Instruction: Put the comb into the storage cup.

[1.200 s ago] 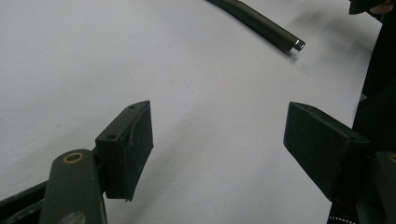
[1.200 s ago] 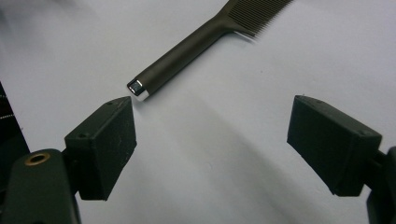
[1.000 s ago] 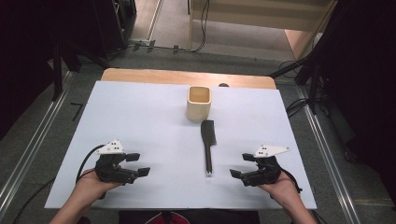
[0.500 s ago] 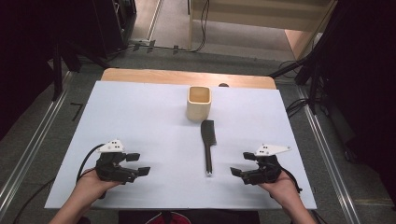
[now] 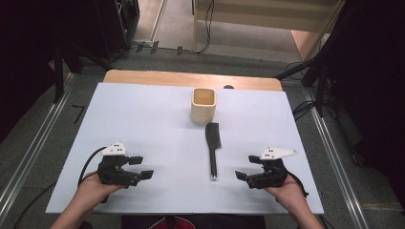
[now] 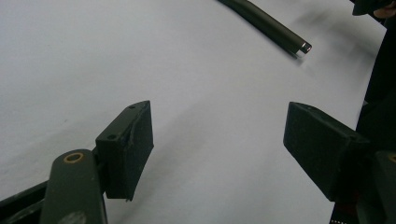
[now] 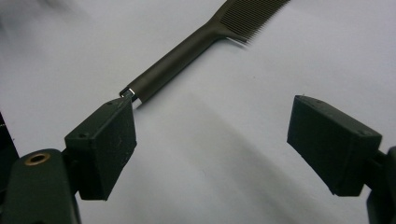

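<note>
A black comb lies flat on the white table sheet, teeth end toward a cream square cup just beyond it, handle end toward me. My left gripper rests low at the front left, open and empty, well left of the comb. My right gripper sits at the front right, open and empty, a short way right of the handle tip. In the right gripper view the comb runs up from just above the left jaw. The left gripper view catches the comb handle far off at the top.
The wooden table edge shows behind the sheet. Metal floor rails run along both sides, with cables and dark stands beyond. Bare sheet lies between the two grippers and to the left of the cup.
</note>
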A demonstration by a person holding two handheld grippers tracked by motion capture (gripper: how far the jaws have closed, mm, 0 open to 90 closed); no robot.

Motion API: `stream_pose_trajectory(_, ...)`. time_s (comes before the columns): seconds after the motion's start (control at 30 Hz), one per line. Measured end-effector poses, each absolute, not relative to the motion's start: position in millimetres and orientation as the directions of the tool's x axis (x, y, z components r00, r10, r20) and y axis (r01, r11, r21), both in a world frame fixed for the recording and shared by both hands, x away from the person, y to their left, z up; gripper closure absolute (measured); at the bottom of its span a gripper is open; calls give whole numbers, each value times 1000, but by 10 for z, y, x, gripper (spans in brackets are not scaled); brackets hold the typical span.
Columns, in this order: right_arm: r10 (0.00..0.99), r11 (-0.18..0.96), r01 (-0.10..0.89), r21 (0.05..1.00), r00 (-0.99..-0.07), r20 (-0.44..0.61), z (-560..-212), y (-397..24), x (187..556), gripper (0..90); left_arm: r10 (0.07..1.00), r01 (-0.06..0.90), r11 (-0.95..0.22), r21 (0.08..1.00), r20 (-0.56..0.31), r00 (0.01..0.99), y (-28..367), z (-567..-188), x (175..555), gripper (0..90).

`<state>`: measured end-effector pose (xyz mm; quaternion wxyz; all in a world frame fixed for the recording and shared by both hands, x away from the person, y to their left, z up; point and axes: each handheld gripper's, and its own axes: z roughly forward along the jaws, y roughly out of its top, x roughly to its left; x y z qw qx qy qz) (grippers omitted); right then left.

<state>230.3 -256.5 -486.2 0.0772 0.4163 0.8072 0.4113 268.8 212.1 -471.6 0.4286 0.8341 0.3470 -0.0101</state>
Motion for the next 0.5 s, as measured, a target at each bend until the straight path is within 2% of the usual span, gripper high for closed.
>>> stream_pose_trajectory(0.33, 734, 304, 616, 727, -638, 234, -4858, -2564, 2325, 139, 571, 600, -391, 698, -327, 753, 2124, -4714, 2692, 251)
stream_pose_trajectory(0.47, 751, 257, 639, 725, -604, 266, -4842, -2573, 2352, 141, 572, 601, -391, 698, -328, 752, 2124, -4712, 2694, 251)
stream_pose_trajectory(0.5, 746, 234, 638, 734, -602, 286, -4823, -2595, 2372, 195, 572, 601, -391, 697, -327, 752, 2124, -4713, 2695, 251)
